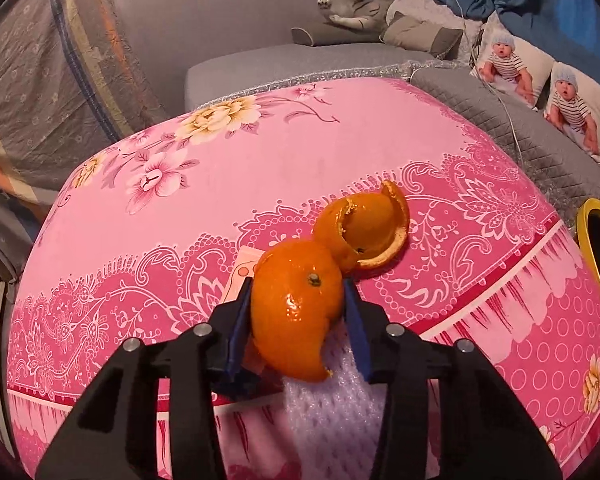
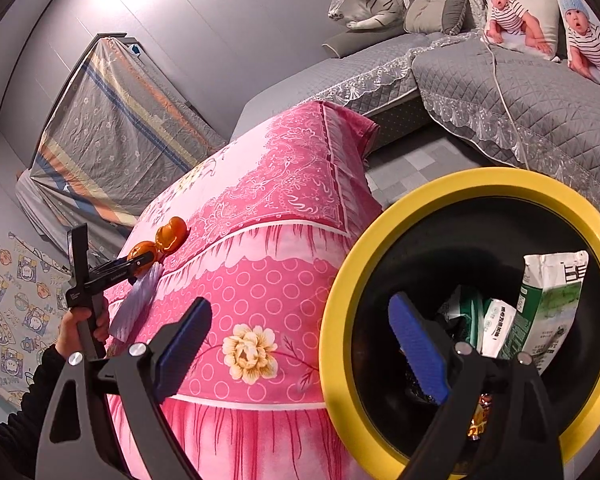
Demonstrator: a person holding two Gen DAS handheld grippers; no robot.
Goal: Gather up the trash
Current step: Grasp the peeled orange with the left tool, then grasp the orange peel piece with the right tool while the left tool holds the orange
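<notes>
A large piece of orange peel (image 1: 296,312) sits between the blue pads of my left gripper (image 1: 298,286), which is shut on it just above the pink floral tablecloth (image 1: 340,140). A second curled peel (image 1: 368,232) lies right behind it on the cloth. White foam fruit netting (image 1: 332,412) lies under the gripper, and a small pink card (image 1: 244,276) pokes out on the left. In the right wrist view the left gripper (image 2: 140,264) holds that peel (image 2: 142,254) at the table's edge. My right gripper (image 2: 300,308) is open and holds nothing, beside the bin's yellow rim (image 2: 380,240).
The black bin holds milk cartons (image 2: 548,304) and other wrappers, and stands on the floor at the table's right; its rim (image 1: 592,220) also shows in the left wrist view. A grey quilted sofa (image 2: 520,92) with cushions stands behind. A person's hand (image 2: 80,328) grips the left tool.
</notes>
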